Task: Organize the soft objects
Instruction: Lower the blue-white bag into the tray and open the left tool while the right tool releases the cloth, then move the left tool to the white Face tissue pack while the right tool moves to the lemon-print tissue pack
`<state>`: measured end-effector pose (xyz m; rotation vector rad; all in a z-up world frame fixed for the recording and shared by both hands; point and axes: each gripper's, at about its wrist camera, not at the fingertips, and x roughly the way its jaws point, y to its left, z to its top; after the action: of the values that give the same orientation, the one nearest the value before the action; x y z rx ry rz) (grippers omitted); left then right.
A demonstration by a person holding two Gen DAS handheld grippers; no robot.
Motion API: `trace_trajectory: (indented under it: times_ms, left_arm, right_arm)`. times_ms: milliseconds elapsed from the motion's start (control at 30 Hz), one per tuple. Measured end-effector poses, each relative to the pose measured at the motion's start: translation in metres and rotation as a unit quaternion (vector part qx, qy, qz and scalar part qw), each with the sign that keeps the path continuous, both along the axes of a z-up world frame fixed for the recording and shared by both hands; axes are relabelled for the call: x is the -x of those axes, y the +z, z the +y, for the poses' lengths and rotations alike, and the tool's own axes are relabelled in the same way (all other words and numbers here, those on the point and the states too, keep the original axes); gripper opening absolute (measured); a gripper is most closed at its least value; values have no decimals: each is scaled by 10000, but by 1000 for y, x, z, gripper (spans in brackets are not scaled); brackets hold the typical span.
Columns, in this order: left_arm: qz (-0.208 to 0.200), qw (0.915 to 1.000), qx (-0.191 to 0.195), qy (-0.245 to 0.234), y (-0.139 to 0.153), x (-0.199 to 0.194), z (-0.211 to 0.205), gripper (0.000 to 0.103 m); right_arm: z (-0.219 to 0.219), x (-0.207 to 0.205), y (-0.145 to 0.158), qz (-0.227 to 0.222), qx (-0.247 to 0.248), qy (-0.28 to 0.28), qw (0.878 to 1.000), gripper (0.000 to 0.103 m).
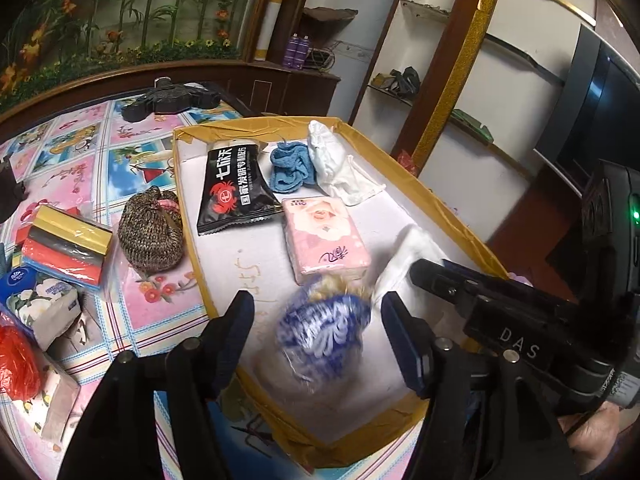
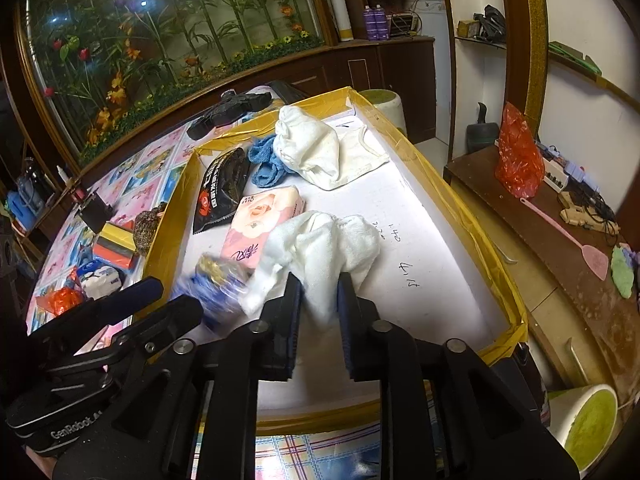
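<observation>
A shallow white tray with a yellow taped rim (image 1: 188, 216) (image 2: 496, 256) lies on the flowered tablecloth. A blue-and-white soft ball with a blond tuft (image 1: 324, 340) (image 2: 216, 292), blurred, is over the tray's near end between the fingers of my left gripper (image 1: 318, 308), which is open with a gap on each side. My right gripper (image 2: 320, 286) stands slightly open around the tail of a white towel (image 2: 320, 244) (image 1: 412, 256) lying in the tray. The tray also holds a pink tissue pack (image 1: 326, 236), a black packet (image 1: 234, 188), a blue cloth (image 1: 290, 168) and a white cloth bag (image 1: 332, 160).
Left of the tray on the table are a brown knitted pouch (image 1: 152, 232), a pack of coloured sponges (image 1: 68, 244), tissue packs (image 1: 44, 304) and a red plastic bag (image 1: 16, 360). A black device (image 1: 172, 98) lies at the far edge. A low wooden shelf (image 2: 560, 240) stands right.
</observation>
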<state>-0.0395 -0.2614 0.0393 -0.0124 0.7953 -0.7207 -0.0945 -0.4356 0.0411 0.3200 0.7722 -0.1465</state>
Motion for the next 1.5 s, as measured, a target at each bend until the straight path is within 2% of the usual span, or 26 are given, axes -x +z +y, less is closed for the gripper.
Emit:
trace_trajectory:
  times_ms: [67, 133, 267, 367, 533, 833, 967, 1067, 1167, 1300, 1433, 1500]
  left_arm:
    - [-62, 10000, 1, -36, 2, 3, 0, 69]
    - [-140, 9999, -7, -67, 4, 6, -2, 69]
    - [-298, 9995, -26, -45, 8, 10, 0, 69]
    - [-367, 9993, 103, 62, 13, 11, 9, 69]
    - [-254, 9989, 323, 241, 17, 6, 31, 69]
    - [-416, 9949, 560, 731, 39, 6, 101, 69]
    - [-417, 9893, 506, 1305, 46, 2, 146, 69]
    - [-156, 9833, 456, 1753, 42, -9, 179, 69]
    - [59, 9723, 351, 2309, 35, -20, 215, 69]
    - [388, 9483, 66, 3149, 19, -38, 256, 69]
    - [944, 9329, -73, 3474, -3, -61, 272, 69]
    - [1027, 9313, -170, 3490, -10, -69, 270, 69]
  right_arm:
    - [0, 2, 3, -32, 52, -24, 10000, 41]
    - [-1, 5, 6, -74, 134, -128, 9998, 53]
    - [-4, 15, 16, -274, 121, -217, 9993, 54]
    - [-3, 22, 24, -450, -16, -155, 9989, 54]
    - [7, 28, 35, -592, 72, -98, 9982, 54]
    - [40, 27, 41, -630, 78, 232, 9977, 53]
    - [60, 24, 42, -633, 109, 462, 9969, 53]
    - [74, 22, 42, -633, 116, 624, 9960, 53]
    - [84, 20, 40, -612, 122, 780, 9950, 53]
    - [92, 20, 38, -597, 138, 927, 9938, 53]
    - [92, 21, 37, -629, 114, 954, 9934, 53]
    - [91, 22, 36, -633, 88, 958, 9933, 53]
